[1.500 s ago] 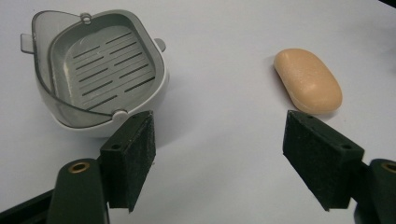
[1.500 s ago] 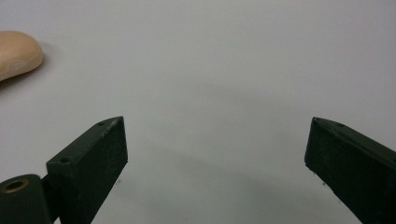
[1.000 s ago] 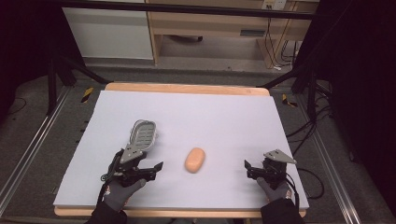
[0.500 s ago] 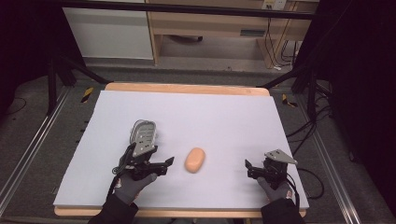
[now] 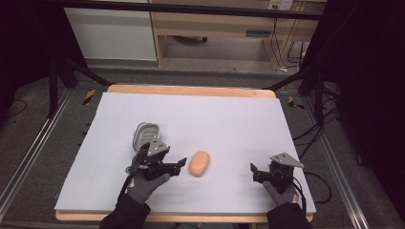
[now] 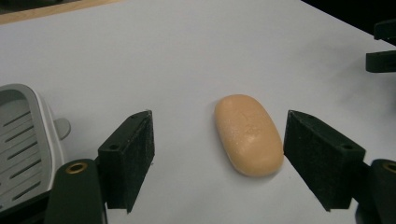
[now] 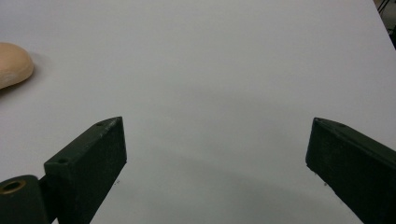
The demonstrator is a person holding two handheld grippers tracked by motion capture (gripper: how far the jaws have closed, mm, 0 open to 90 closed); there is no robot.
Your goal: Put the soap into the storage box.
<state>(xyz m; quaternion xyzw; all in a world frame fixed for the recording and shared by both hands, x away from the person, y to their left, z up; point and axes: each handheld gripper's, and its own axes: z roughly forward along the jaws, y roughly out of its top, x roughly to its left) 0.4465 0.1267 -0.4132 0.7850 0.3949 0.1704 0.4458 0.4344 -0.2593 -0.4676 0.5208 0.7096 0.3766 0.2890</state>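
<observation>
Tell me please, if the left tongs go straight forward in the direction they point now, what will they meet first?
Most likely the orange soap bar. It lies just ahead of the open left tongs, toward the right-hand jaw, so that jaw may touch it first.

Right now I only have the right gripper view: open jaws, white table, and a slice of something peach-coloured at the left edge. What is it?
Observer: It is an oval bar of soap, lying flat on the white table cover.
Operator: Where is the other tool?
Observer: The left tool is open and low beside the soap, which lies ahead of its jaws and nearer one pad, untouched.
Operator: Anything else on the table?
Observer: A grey slotted soap dish sits just beyond the left hand, apart from the soap.
Operator: And my tool?
Observer: The right tool is open near the table's right front, well clear of the soap.
</observation>
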